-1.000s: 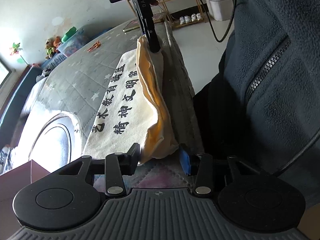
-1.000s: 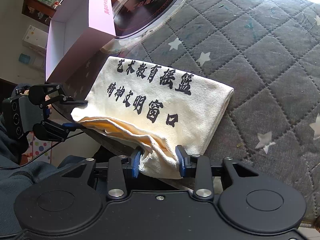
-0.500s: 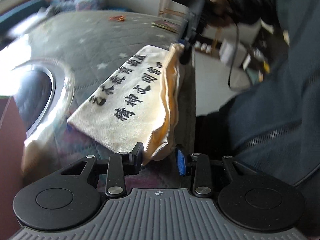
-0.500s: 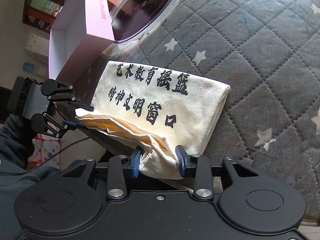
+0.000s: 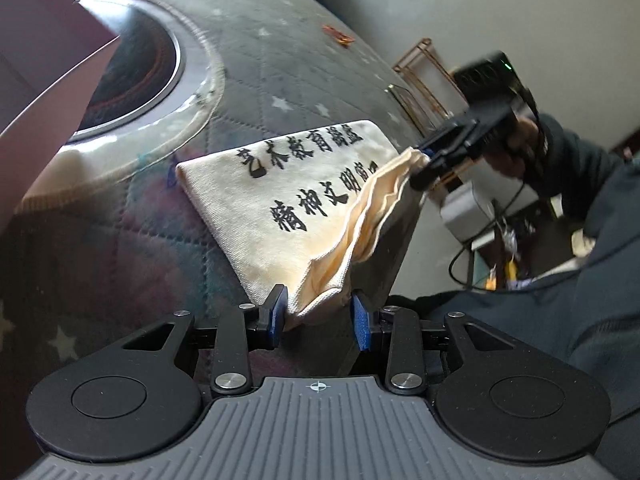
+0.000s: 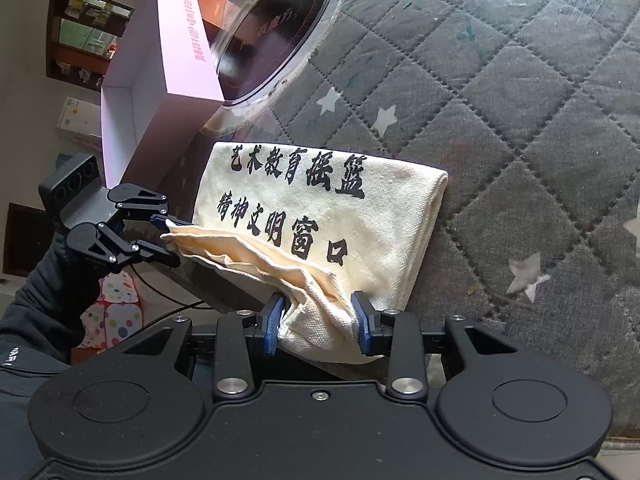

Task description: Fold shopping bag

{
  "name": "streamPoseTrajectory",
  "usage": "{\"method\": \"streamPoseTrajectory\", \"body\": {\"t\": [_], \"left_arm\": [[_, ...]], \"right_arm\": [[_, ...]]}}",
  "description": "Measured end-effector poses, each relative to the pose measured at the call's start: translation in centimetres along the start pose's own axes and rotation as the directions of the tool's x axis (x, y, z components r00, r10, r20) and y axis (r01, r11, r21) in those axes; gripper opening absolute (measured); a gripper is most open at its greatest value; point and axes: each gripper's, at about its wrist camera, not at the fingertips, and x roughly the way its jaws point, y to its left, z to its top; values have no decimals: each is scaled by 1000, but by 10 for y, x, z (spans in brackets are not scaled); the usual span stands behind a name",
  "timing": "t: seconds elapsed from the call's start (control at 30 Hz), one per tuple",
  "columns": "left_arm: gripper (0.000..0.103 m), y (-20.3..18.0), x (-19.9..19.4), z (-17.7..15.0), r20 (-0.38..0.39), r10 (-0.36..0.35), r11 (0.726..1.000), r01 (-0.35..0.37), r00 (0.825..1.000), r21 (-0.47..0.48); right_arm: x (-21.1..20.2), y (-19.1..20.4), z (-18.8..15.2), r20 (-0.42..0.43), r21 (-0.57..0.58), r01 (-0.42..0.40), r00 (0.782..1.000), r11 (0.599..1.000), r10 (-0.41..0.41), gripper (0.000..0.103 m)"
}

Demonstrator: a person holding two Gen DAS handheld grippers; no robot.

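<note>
A cream cloth shopping bag [image 5: 280, 184] with black printed characters lies folded on the grey quilted mattress [image 5: 280, 60], its layered open edge along the mattress side. My left gripper [image 5: 318, 318] is shut on the bag's near corner, cloth filling the gap between its blue pads. In the right wrist view the same bag [image 6: 320, 208] has its other near corner bunched in my right gripper [image 6: 318, 324], which is shut on it. There the left gripper [image 6: 172, 240] shows at the far corner. The right gripper [image 5: 420, 164] shows across the bag in the left wrist view.
A round glass-rimmed black disc [image 6: 280, 12] and a pink box [image 6: 180, 60] sit on the mattress [image 6: 520, 120] just beyond the bag. The mattress edge runs under both grippers. A person's dark sleeve [image 5: 580, 184] and a wire rack [image 5: 424, 76] are off the bed.
The left gripper rolled and swung sideways, so its view turned, and its jaws narrowed onto the bag corner. The right gripper stayed put on its corner.
</note>
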Motion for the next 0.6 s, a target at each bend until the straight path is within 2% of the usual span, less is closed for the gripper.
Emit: {"method": "streamPoseTrajectory", "body": {"t": [0.2, 0.4, 0.6], "left_arm": [[35, 8, 3, 5, -3, 0, 994, 0, 1000, -109], [35, 1, -2, 3, -11, 40, 990, -41, 999, -136], [36, 5, -4, 2, -17, 39, 980, -42, 999, -195]], "right_arm": [[-2, 16, -6, 61, -82, 86, 995, 993, -82, 38], [1, 36, -12, 112, -195, 205, 976, 959, -185, 39], [2, 36, -8, 89, -195, 221, 974, 956, -207, 39]]}}
